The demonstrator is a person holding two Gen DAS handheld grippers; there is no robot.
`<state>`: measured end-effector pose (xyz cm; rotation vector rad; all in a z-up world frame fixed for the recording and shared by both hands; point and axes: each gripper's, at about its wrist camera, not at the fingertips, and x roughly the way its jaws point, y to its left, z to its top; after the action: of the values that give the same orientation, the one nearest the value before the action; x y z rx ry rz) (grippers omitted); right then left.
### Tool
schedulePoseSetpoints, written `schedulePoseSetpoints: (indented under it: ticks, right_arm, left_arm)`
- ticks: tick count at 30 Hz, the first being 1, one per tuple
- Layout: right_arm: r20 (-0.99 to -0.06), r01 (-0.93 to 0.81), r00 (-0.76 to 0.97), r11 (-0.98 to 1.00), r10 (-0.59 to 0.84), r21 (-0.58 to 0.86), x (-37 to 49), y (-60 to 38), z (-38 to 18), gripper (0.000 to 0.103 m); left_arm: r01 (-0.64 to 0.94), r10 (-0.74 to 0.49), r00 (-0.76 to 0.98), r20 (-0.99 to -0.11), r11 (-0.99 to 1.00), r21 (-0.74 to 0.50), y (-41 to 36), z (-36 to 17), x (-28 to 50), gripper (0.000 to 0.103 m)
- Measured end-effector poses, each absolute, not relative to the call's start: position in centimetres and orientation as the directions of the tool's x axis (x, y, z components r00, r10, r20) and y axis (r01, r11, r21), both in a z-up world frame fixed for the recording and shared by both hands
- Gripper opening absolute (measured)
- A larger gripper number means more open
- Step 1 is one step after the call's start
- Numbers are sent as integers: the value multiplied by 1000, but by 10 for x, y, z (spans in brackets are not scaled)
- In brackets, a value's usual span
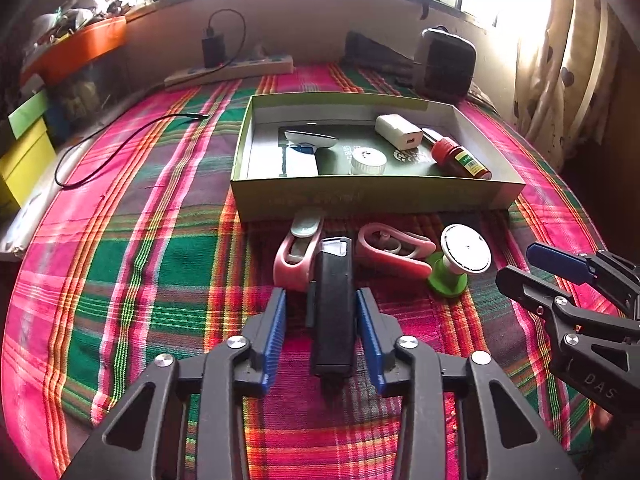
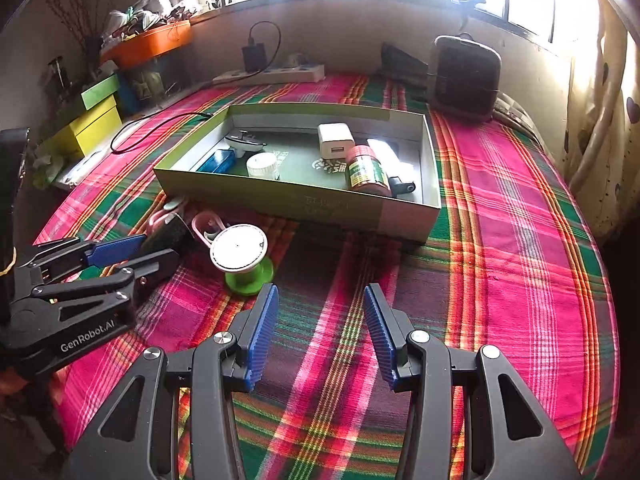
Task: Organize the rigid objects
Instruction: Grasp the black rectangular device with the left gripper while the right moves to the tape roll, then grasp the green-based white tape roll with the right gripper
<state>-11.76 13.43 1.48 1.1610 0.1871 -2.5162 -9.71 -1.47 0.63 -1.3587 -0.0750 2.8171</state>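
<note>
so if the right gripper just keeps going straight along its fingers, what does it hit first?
Probably bare plaid cloth: the right gripper is open, empty and angled down at it. Past that, the near wall of the green box lies in line. The green spool sits left of the path. Depth is uncertain.

Pink-green plaid cloth, green box, blue-padded tongs.
</note>
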Motion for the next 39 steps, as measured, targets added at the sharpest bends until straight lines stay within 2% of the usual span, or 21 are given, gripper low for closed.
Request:
schedulePoseSetpoints:
  ticks: [2, 6, 16, 20, 39]
  right_arm:
    - [-758, 377, -595, -926, -267, 31, -118, 132, 14, 46]
    - [-761, 382, -591, -924, -266, 26, -117, 126, 14, 46]
    - [-765, 418, -570, -907, -300, 45, -116, 108, 12, 46]
    - [-755, 433, -551, -895, -354, 104, -119, 104, 13, 46]
    - [-745, 420, -558, -899, -366, 127, -134, 93, 8, 46]
  left_arm:
    - [4, 49, -623, -781, -998, -66, -18, 6, -96, 25]
    - [-4, 66, -624, -779, -997, -81, -20, 7, -94, 23]
    - [-17, 88, -626, -774, -995, -100, -31, 7, -82, 23]
    - [-19, 91, -627, -774, -995, -102, -37, 7, -77, 23]
    - [22, 64, -643, -763, -995, -102, -62, 4, -68, 23]
